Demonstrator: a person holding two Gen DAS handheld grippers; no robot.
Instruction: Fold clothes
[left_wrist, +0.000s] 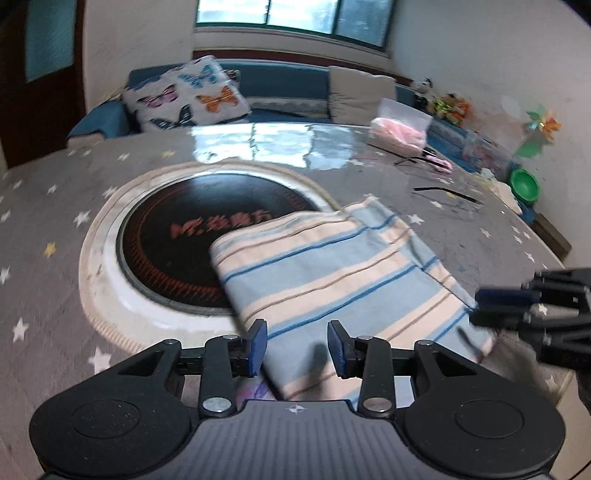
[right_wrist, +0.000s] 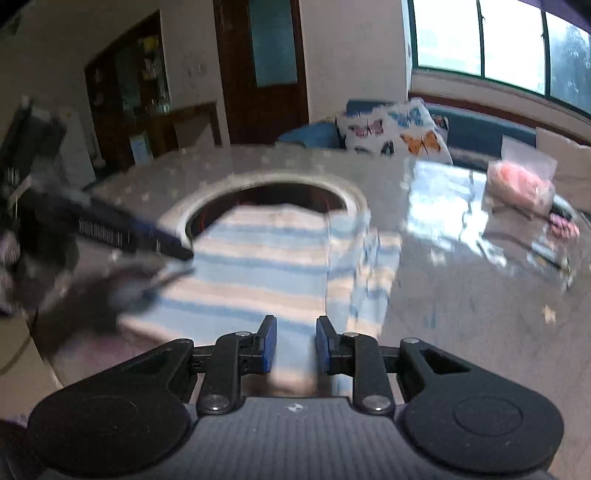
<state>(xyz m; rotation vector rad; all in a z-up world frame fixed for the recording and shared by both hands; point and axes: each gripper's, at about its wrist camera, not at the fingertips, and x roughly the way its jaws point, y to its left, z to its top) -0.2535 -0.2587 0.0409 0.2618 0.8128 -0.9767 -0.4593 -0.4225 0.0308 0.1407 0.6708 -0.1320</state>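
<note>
**Hovering over a striped garment that lies in a folded stack**

Hovering at the near edge of the cloth, the left tool (left_wrist: 297, 343) has its blue pads spread apart with nothing between them; the fabric shows through the gap below. The right tool (right_wrist: 295, 345) stands likewise, pads apart and empty, just above the near hem. In the left wrist view the right tool enters from the right, its tips close by the garment's right-hand corner; motion blur hides whether they touch it.

The striped garment (left_wrist: 332, 273), pale blue and cream with thin blue lines, lies on the bench (left_wrist: 55, 229) as a rough rectangle of several layers, its far corner over the round black cooktop (left_wrist: 192, 229) set into the bench. A narrower flap (right_wrist: 364, 266) lies along its right side in the right wrist view.

As a judgement: this fits either a pause between folds or a fold just laid down and let go. If another fold is due, it calls for both tools to pinch all layers at matching corners. A pink packet in a clear bag (left_wrist: 400, 131) sits well apart.
</note>
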